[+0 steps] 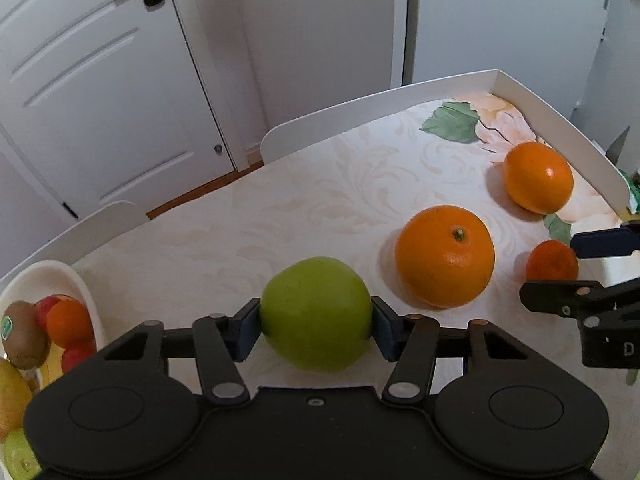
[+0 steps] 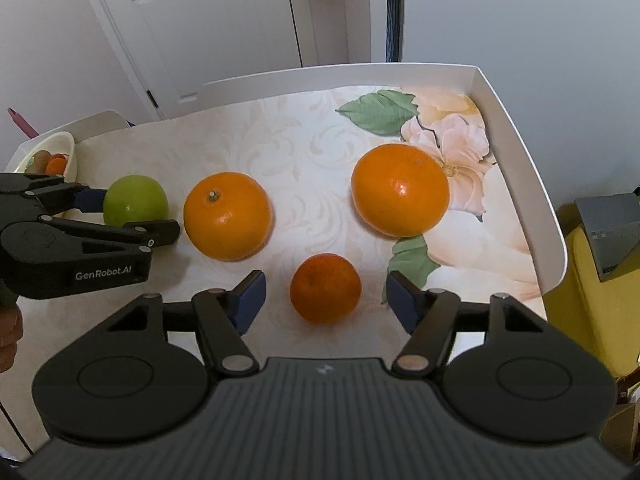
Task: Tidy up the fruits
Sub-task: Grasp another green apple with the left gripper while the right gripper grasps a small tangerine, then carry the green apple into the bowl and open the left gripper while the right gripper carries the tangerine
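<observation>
Green apple (image 1: 316, 314) sits on the surface near its left edge, pinched between the left tongs (image 1: 316, 326); both blue pads (image 1: 247, 330) press its sides, apple resting on the cloth, not lifted yet. Grip is across the widest part, low on the fruit, likely so it won't roll out when raised.

Small tangerine (image 2: 325, 288) lies toward the near edge, between the fingers of the right tongs (image 2: 325, 300). Those tongs are spread, pads clear of the fruit on both sides, straddling it ready to close. No contact visible.

Two big oranges are loose on the surface: one with a stem (image 2: 228, 216) just right of the apple, mid-surface; the other (image 2: 400, 190) further right, on the flower print near the right edge. Apart from each other and from both tongs.

White bowl (image 1: 76, 280) at the left edge holds fruit already: a kiwi (image 1: 22, 334), a small orange one, red ones, something yellow-green lower down. Probably the drop-off, which fits the left tongs taking the apple nearest it.

The surface has a raised white rim (image 2: 520, 128) along the far and right edges, which keeps round fruit from rolling off. Flowered cloth covers it.

Task looks partway done: four fruits still outside the bowl.
</observation>
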